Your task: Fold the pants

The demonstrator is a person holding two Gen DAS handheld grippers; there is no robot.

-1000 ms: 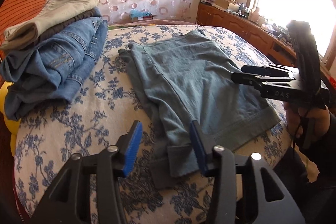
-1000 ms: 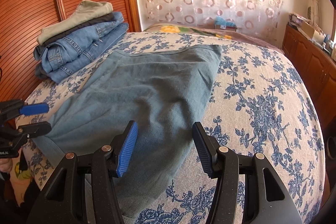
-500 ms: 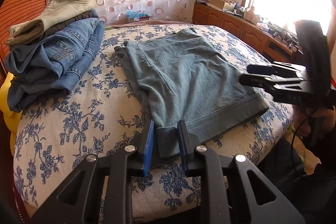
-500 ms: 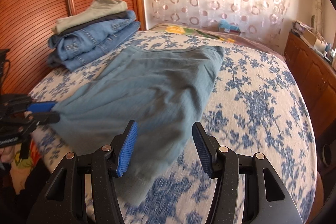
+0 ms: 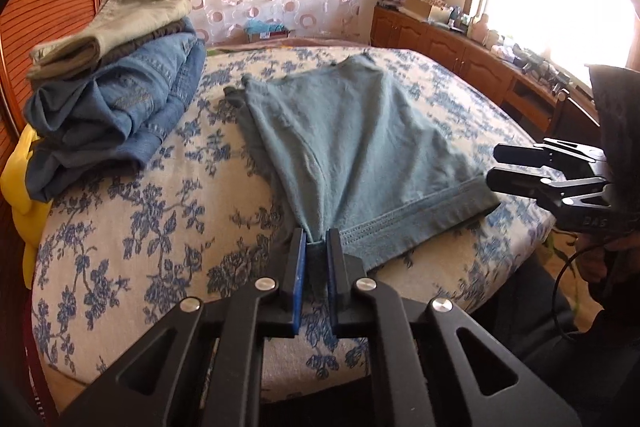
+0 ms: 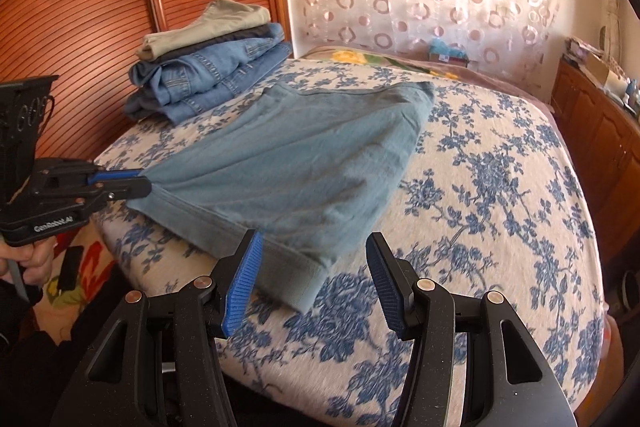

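Note:
Grey-blue pants (image 5: 352, 147) lie flat on the flowered bed (image 5: 140, 247), hem toward me. My left gripper (image 5: 316, 239) has its jaws closing on the hem's left corner, and the blue pads press the cloth. In the right wrist view the same gripper (image 6: 136, 183) pulls that corner of the pants (image 6: 304, 163) taut at the bed's left edge. My right gripper (image 6: 314, 239) stands open over the hem's other corner, with cloth lying between the fingers, unpinched. It also shows as the right gripper (image 5: 496, 167) at the hem's right end.
A stack of folded jeans and trousers (image 5: 112, 99) sits at the bed's far left, by the wooden slatted wall (image 6: 80, 27). Wooden cabinets (image 5: 460, 47) run along the right under the window. A yellow item (image 5: 20, 187) hangs off the left bed edge.
The left gripper's jaws went from wide apart to pinching the hem corner. The pants slid toward the near bed edge. The right gripper drew back to the other hem corner, still open.

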